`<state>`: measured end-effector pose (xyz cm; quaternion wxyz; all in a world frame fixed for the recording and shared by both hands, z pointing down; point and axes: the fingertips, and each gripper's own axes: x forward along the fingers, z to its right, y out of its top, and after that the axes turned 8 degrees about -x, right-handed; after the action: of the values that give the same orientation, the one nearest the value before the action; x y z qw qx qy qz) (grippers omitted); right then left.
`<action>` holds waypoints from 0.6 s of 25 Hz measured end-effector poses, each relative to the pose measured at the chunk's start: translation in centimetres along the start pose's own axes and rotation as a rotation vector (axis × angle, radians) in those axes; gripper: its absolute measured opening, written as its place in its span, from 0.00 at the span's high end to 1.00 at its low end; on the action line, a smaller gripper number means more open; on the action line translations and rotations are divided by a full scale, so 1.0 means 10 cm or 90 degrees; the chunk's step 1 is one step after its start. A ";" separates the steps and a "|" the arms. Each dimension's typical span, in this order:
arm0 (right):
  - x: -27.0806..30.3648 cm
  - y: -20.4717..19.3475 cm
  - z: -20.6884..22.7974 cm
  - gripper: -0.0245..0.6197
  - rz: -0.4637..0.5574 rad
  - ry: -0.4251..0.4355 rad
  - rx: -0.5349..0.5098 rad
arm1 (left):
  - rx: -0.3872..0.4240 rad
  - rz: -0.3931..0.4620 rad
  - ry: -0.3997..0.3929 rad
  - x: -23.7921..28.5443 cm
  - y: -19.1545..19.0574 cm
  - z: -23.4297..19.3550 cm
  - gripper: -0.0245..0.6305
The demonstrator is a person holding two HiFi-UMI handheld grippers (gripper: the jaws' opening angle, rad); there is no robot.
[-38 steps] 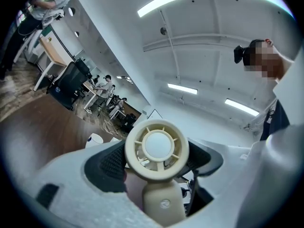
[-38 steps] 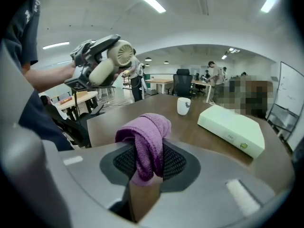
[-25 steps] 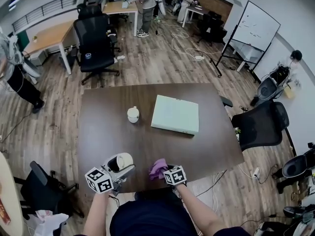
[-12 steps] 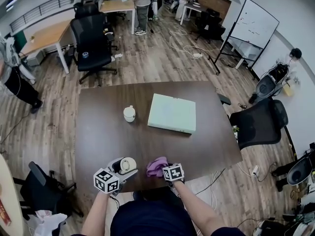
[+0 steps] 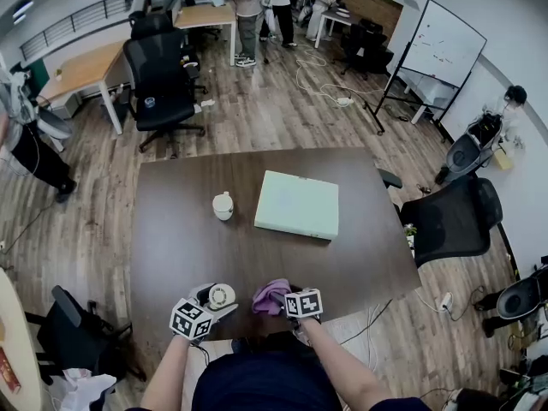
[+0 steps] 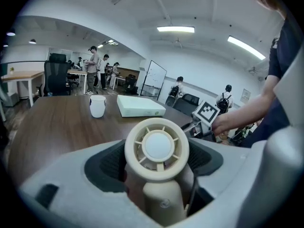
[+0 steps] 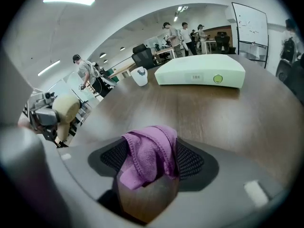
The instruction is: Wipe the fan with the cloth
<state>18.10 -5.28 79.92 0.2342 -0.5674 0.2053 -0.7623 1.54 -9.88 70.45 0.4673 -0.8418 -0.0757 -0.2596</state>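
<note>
Dark wood table (image 5: 171,229) carries the lot. Our landmark is the pale green box (image 5: 295,204), which lies flat near the table's middle.

Whiteboard (image 5: 445,45) stands on the floor, far behind the box and off to its right in the head view. Black office chair (image 5: 449,217) sits past the table edge on the box's right side.

Left tool (image 5: 216,305) is well apart from the box, on its near-left side by the table's front edge. We read it as clamped on the fan (image 5: 221,295): the jaws grip the cream handle from both sides. The round grille head stands upright above them, facing that tool's camera. In the left gripper view the box shows beyond the fan, slightly to its left. Whether the fan's base touches the table, we can't tell.

Right tool (image 5: 279,303) is on the box's near side, almost straight in front of it at the table's front edge. Its jaws have just been opening and now stand wide. The purple cloth (image 7: 149,153) sits bunched between them, draped loose, with no pinch we can see. Bare table shows under the cloth's lower edge.

So both task items are well apart from the box at the front edge — fan to the near-left, cloth just right of the fan, a small gap between the two in the head view.

White cup (image 5: 223,205) stands upright just left of the box, not touching it.
</note>
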 end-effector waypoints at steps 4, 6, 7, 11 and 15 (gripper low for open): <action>-0.11 0.14 -0.03 0.45 0.025 0.000 -0.003 | 0.011 -0.046 0.008 0.18 -0.19 -0.07 0.38; -0.14 0.16 -0.05 0.45 0.031 0.003 0.000 | 0.024 -0.067 0.012 0.25 -0.26 -0.09 0.38; -0.15 0.18 -0.06 0.45 0.034 0.005 0.002 | 0.036 -0.078 0.016 0.28 -0.29 -0.10 0.38; -0.21 0.22 -0.13 0.45 0.046 0.026 0.004 | 0.064 -0.121 0.042 0.36 -0.41 -0.21 0.38; -0.24 0.24 -0.20 0.46 0.054 0.041 0.000 | 0.096 -0.169 0.079 0.44 -0.61 -0.36 0.38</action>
<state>17.03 -5.69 76.12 0.2596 -0.5335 0.2362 -0.7695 1.69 -10.00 78.80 0.4948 -0.7690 -0.1764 -0.3643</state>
